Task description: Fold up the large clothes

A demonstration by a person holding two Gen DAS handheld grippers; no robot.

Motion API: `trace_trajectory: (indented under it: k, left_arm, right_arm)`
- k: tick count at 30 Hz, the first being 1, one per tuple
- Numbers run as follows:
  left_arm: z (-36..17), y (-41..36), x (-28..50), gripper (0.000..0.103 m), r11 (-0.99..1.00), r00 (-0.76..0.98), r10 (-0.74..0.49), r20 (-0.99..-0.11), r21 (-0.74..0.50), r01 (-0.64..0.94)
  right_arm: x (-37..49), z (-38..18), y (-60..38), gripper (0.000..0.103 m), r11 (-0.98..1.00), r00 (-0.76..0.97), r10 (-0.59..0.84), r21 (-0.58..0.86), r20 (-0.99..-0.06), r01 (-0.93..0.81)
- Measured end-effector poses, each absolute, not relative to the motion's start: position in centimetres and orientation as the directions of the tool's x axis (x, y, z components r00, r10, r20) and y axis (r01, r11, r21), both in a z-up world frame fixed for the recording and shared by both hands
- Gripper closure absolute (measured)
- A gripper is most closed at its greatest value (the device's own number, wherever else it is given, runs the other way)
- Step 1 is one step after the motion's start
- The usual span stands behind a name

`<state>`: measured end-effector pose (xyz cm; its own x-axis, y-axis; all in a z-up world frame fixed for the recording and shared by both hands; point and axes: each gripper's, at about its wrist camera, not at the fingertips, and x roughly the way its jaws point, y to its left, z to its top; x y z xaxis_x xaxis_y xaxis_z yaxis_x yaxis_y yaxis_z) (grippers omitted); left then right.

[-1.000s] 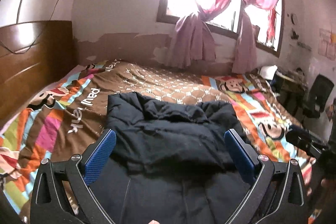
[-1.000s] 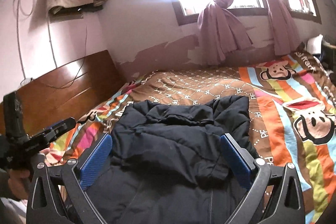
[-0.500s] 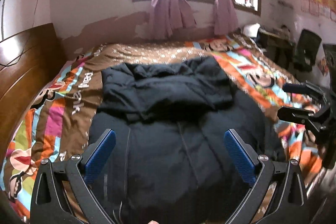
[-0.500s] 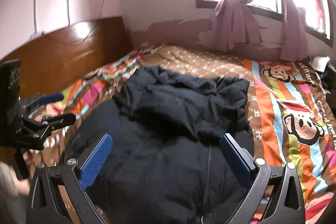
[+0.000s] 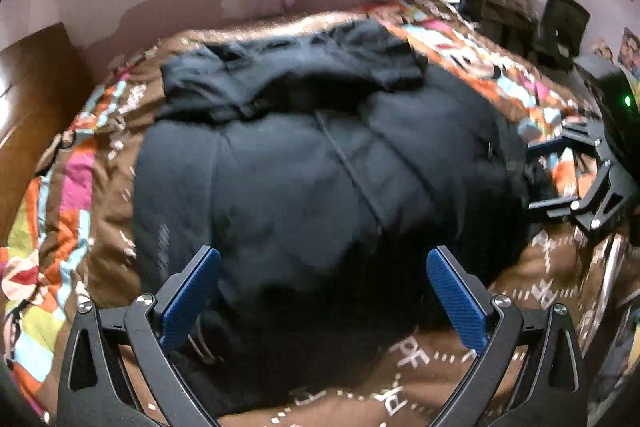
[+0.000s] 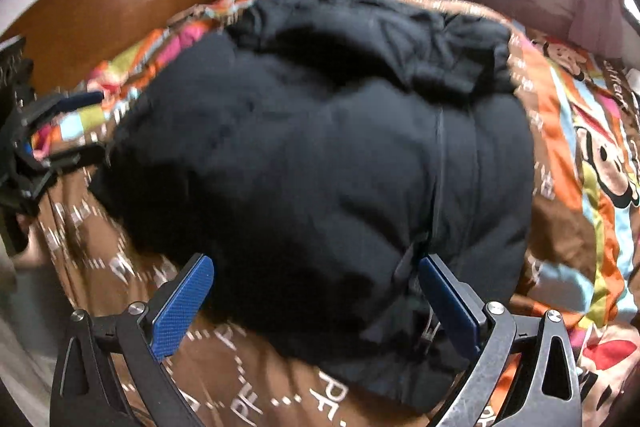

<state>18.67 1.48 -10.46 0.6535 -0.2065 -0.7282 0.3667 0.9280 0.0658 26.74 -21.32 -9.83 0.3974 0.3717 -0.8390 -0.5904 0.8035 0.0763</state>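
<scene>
While both cameras blur, one dark padded jacket (image 5: pixel 320 179) lies spread on the bed (image 5: pixel 420 359), its bunched hood end toward the far wall and its hem at the near edge — long axis running front to back. Two tools hang over that hem: the left tool (image 5: pixel 324 291) and the right tool (image 6: pixel 316 299), each with blue fingers spread wide and gripping nothing. Since a second ago both views have tipped downward and drawn closer — the window has slid out of sight and the jacket fills the frame.
</scene>
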Motion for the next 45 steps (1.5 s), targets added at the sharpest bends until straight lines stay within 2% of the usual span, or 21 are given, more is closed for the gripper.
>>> trace_trajectory:
  k: [6,12,24,29,36,39,40,43,45]
  left_arm:
    - [-14.3,1.3,17.2,0.002,0.91,0.596,-0.202,-0.777,0.077,0.408]
    - [-16.5,1.0,17.4,0.002,0.898,0.501,-0.226,-0.836,0.021,0.44]
    - [-20.2,1.3,17.6,0.002,0.885,0.482,-0.076,-0.873,0.163,0.436]
    - [-20.8,1.4,17.5,0.002,0.877,0.504,-0.027,-0.863,0.222,0.426]
    - [-21.2,1.8,17.6,0.002,0.875,0.506,-0.022,-0.862,0.228,0.427]
    - [-21.3,1.6,17.6,0.002,0.878,0.505,-0.026,-0.863,0.222,0.425]
    - [-21.3,1.7,17.7,0.002,0.878,0.506,-0.027,-0.862,0.221,0.424]
    - [-21.4,1.4,17.5,0.002,0.875,0.51,-0.024,-0.86,0.229,0.426]
    - [-21.5,1.3,17.4,0.002,0.874,0.51,-0.021,-0.86,0.232,0.426]
  right_arm:
    - [25.7,-13.6,-21.3,0.0,0.774,0.35,0.333,0.042,-0.875,-0.631]
    - [24.8,-15.8,-21.6,0.0,0.764,0.336,0.281,-0.003,-0.899,-0.646]
    - [24.5,-18.8,-20.2,0.0,0.726,0.333,0.147,-0.127,-0.931,-0.676]
    - [24.9,-19.8,-19.4,0.0,0.746,0.381,0.084,-0.195,-0.921,-0.637]
    - [24.3,-21.4,-17.8,0.0,0.745,0.505,0.012,-0.33,-0.863,-0.581]
    - [24.8,-21.7,-17.8,0.0,0.776,0.523,0.032,-0.309,-0.852,-0.55]
    - [24.7,-21.7,-17.9,0.001,0.782,0.528,0.037,-0.304,-0.848,-0.544]
    - [24.1,-20.8,-17.9,0.015,0.773,0.544,0.05,-0.313,-0.837,-0.552]
    - [24.0,-20.6,-17.9,0.03,0.768,0.556,0.059,-0.318,-0.829,-0.556]
